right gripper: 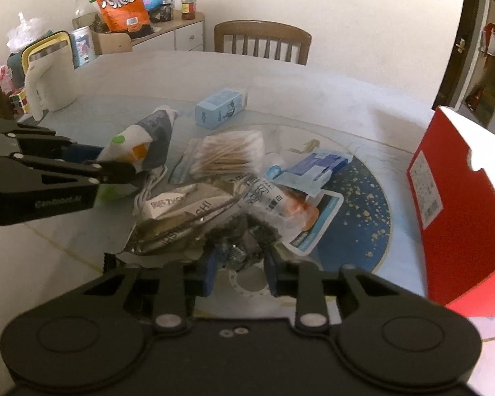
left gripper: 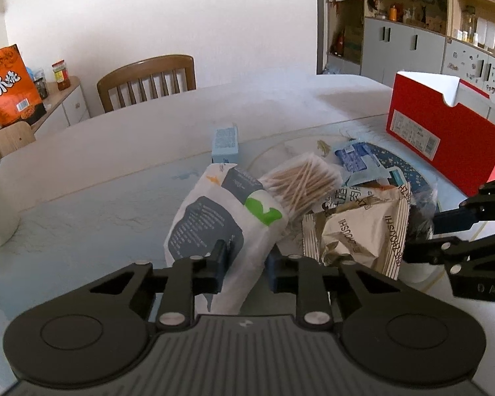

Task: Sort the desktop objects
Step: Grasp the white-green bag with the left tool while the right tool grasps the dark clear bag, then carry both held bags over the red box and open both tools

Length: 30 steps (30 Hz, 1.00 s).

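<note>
A heap of packets lies on the table's round blue mat (right gripper: 363, 217). My left gripper (left gripper: 246, 265) is shut on a white pouch (left gripper: 214, 217) with a grey panel and a green mark. The right wrist view shows that same grip on the pouch (right gripper: 142, 142) at the left. My right gripper (right gripper: 240, 265) is shut on a dark crinkly packet (right gripper: 244, 234) at the heap's near edge. Between them lie a beige snack packet (left gripper: 359, 231), a bag of cotton swabs (left gripper: 303, 184) and a blue flat packet (right gripper: 316, 165).
An open red box (right gripper: 455, 204) stands on the right edge of the table. A small light-blue carton (right gripper: 221, 107) lies behind the heap. A white kettle (right gripper: 46, 76) and a puzzle cube (right gripper: 19, 100) stand at the far left. A wooden chair (left gripper: 148, 79) is behind the table.
</note>
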### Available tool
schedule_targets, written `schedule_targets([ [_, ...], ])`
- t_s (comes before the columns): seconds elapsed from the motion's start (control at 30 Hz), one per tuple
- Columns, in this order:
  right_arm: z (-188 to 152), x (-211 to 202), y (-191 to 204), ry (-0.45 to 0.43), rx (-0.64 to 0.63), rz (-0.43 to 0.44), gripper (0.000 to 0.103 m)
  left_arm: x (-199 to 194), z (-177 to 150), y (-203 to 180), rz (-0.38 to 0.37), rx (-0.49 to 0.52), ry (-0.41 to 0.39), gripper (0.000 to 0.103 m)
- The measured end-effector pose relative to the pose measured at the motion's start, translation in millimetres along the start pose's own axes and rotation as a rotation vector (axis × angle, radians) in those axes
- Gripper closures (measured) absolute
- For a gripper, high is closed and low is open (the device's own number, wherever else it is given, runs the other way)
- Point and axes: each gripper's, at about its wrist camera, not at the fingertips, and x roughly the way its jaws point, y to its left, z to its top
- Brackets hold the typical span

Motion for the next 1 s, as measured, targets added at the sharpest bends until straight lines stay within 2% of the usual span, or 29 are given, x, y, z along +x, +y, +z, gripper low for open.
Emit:
schedule_targets([
  [0.23,2,-12,-3,-0.029,0.028,-0.030,0.078,-13,3,9,-0.002,-0.023,-0.017,0.087],
  [0.6,-3,-35,-22,-0.059,0.065,-0.012,0.078,-41,14,8,0.040,-0.058,-0.043,0.088],
  [0.8,-1,-60,-40,-0.100,0.066,0.018,0.078,-64,33,-12,0.025,-0.064,-0.058,0.088],
  [1.0,3,-94,-65,-0.142,0.081,0.017,0.078,-84,53,-42,-0.023,-0.051,-0.084,0.087],
])
